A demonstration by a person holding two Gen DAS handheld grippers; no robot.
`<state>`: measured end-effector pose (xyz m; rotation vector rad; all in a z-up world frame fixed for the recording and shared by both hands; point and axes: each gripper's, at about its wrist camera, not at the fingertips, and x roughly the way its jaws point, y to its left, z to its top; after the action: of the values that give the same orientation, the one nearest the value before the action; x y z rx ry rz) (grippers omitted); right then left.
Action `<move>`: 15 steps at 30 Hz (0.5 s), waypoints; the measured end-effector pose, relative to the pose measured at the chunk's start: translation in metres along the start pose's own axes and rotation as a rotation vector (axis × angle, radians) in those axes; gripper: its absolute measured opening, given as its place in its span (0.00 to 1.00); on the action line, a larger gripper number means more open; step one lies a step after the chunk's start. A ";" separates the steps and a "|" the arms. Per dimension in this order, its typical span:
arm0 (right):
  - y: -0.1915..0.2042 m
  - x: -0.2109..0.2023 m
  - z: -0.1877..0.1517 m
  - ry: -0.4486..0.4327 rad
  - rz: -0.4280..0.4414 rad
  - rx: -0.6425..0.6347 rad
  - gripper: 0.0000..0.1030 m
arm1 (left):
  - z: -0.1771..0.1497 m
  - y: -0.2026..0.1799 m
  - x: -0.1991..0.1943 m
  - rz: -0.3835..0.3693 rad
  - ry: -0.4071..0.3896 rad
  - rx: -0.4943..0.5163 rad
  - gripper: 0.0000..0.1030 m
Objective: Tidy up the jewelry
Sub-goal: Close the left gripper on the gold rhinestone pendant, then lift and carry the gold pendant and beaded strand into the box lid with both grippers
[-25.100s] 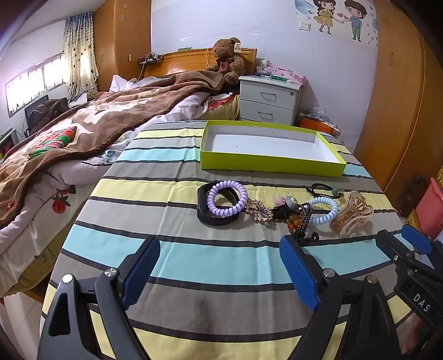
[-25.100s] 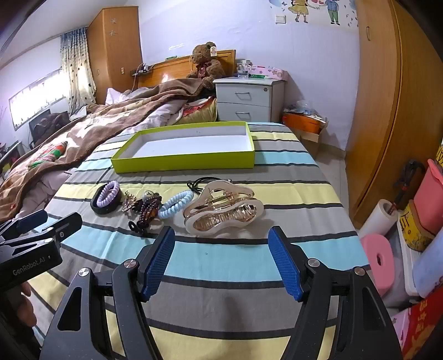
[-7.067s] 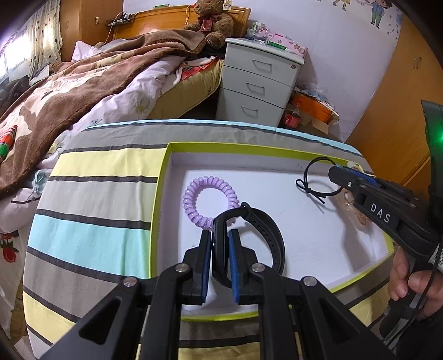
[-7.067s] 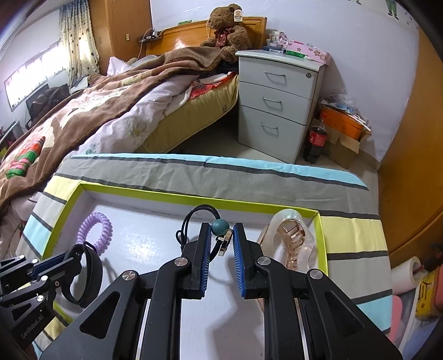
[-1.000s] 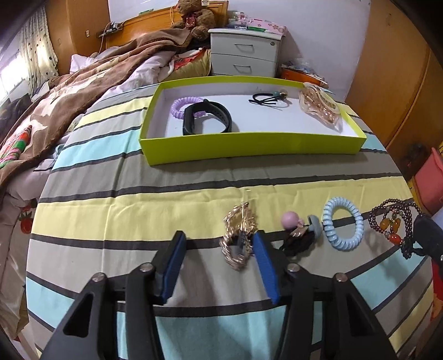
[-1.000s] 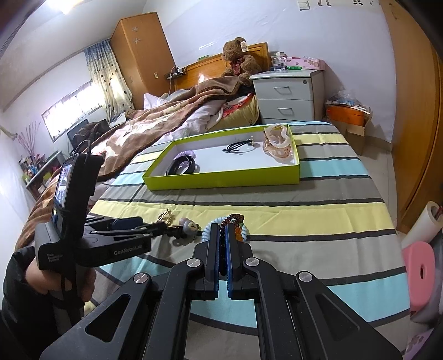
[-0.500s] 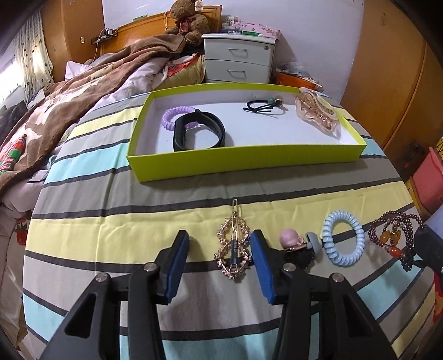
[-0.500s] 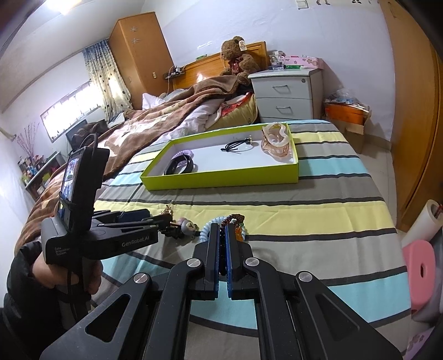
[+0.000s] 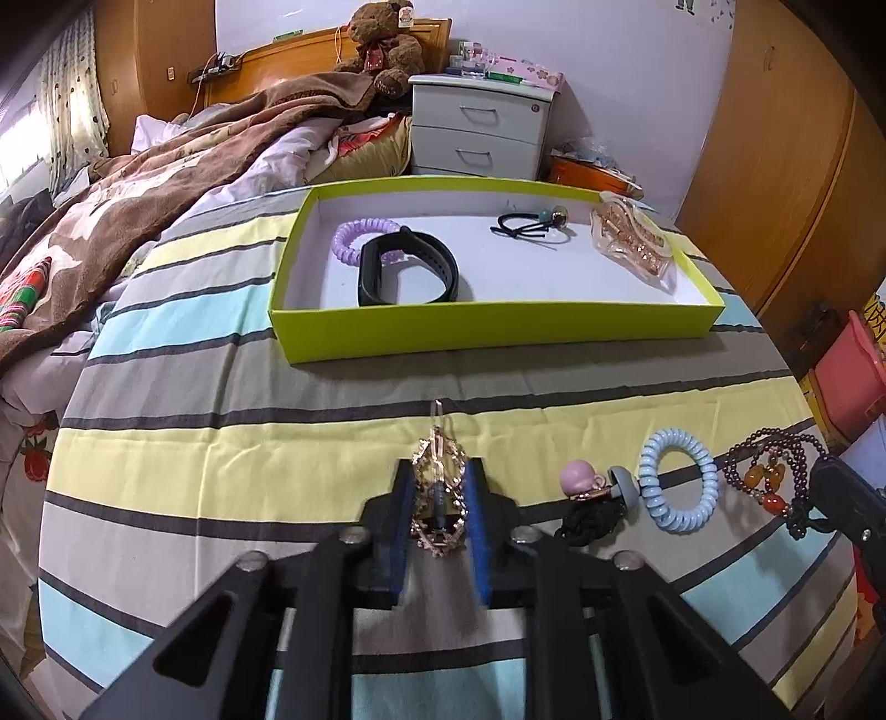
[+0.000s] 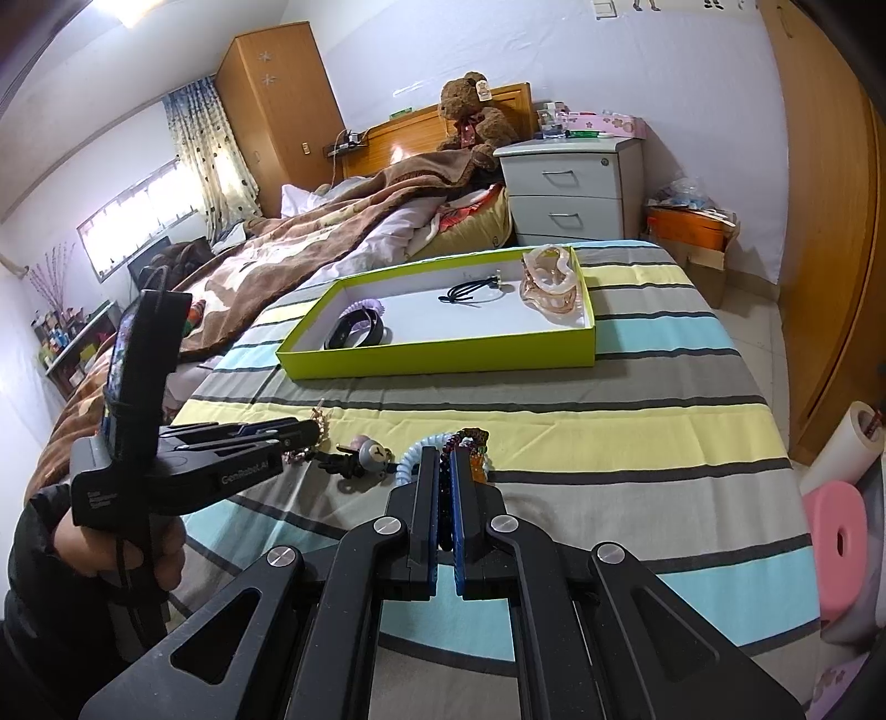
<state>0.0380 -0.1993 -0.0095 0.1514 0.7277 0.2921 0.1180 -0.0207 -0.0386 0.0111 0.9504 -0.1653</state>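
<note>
Fingers of the left gripper (image 9: 440, 512) have just been closing and are now pinching the gold brooch (image 9: 437, 498), which is lying on the striped surface (image 9: 221, 443) near the middle. Blue pads are pressing on both sides of the brooch, and its pin is sticking out toward the far side. Right gripper (image 10: 443, 498) fingers are sitting together, clamped on the bead bracelet (image 10: 470, 443) at the right end of the near row; dark beads and amber pieces are showing past the tips. A hand (image 10: 111, 548) in a dark sleeve is gripping the left tool's handle, seen from the right wrist view.

Between the two grippers, a pink-and-grey hair tie (image 9: 592, 487) and a pale blue coil tie (image 9: 678, 482) are lying on the surface, the coil tie just left of the bracelet and the hair tie touching the coil.

Farther off, the green tray (image 9: 498, 332) is sitting on the surface. Inside it, a black band (image 9: 410, 271) is lying at the left, overlapping a purple coil tie (image 9: 360, 238) behind it. A black hair elastic (image 9: 526, 227) is lying in the far middle, and a clear-gold claw clip (image 9: 631, 243) is leaning against the right wall.

Beyond the surface, a bed with a brown blanket (image 9: 138, 210), a teddy bear (image 9: 382, 50) and a white nightstand (image 9: 476, 127) are showing.
</note>
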 end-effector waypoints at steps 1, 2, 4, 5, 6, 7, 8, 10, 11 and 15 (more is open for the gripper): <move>0.000 0.000 0.000 0.000 -0.001 0.000 0.03 | 0.000 0.000 -0.001 -0.002 -0.001 0.003 0.14; 0.000 0.000 0.000 -0.001 -0.001 -0.001 0.03 | 0.000 0.000 -0.001 -0.002 -0.001 0.005 0.14; 0.000 0.000 0.000 0.000 -0.001 -0.001 0.03 | 0.000 0.000 -0.001 -0.005 -0.001 0.006 0.14; 0.000 0.000 0.000 -0.001 -0.002 -0.002 0.03 | 0.000 0.000 -0.002 -0.007 -0.001 0.006 0.14; 0.000 0.000 0.000 -0.001 -0.002 -0.002 0.03 | -0.001 0.000 -0.002 -0.005 -0.003 0.003 0.14; 0.000 0.000 0.001 0.000 -0.001 -0.001 0.03 | 0.000 0.001 -0.003 -0.007 -0.005 0.002 0.04; 0.000 0.000 0.001 -0.001 -0.002 -0.001 0.03 | 0.000 0.001 -0.003 -0.005 -0.007 0.001 0.04; 0.000 0.000 0.001 -0.001 -0.003 -0.003 0.03 | 0.000 0.003 -0.005 -0.010 -0.014 -0.008 0.04; 0.000 0.000 0.001 -0.002 -0.002 -0.002 0.03 | 0.001 0.003 -0.006 -0.012 -0.013 -0.005 0.04; -0.001 0.001 0.002 -0.004 -0.002 -0.003 0.03 | -0.001 0.004 -0.009 -0.014 -0.020 -0.005 0.04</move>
<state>0.0398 -0.2001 -0.0085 0.1487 0.7238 0.2907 0.1130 -0.0152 -0.0319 -0.0018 0.9307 -0.1760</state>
